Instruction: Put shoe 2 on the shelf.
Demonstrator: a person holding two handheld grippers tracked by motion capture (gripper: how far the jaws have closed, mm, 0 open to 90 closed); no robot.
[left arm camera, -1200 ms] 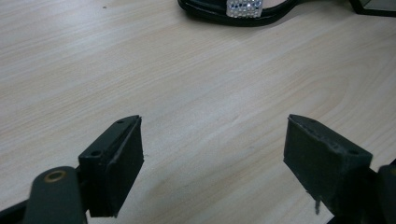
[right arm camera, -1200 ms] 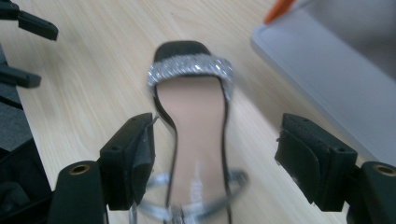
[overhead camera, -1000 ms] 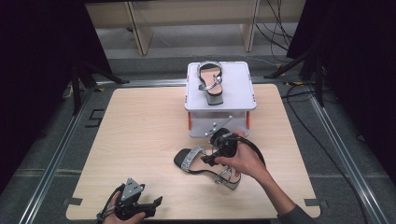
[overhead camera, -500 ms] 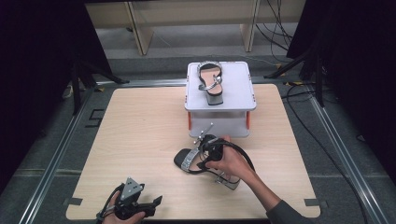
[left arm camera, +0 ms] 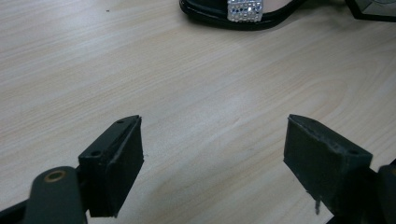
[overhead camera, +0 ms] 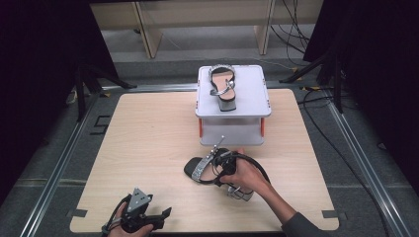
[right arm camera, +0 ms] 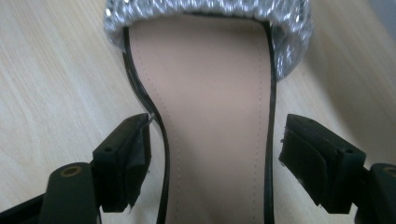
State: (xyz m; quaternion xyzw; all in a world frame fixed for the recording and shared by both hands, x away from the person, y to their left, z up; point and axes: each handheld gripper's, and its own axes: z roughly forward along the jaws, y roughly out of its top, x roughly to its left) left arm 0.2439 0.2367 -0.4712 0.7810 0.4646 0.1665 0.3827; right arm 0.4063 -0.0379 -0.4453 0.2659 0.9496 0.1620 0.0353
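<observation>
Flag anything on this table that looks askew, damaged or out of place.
Nothing looks damaged or spilled. One sandal sits squarely on the white box; its mate lies flat on the table at an angle to it, between the open jaws of the right gripper, which have just been opening. The left gripper rests open, apart.

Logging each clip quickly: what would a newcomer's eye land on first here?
A sparkly sandal lies on the table's near-right part, the right claw open astride its sole. Its twin sits on a white box farther back. The left claw hangs open over bare wood.
</observation>
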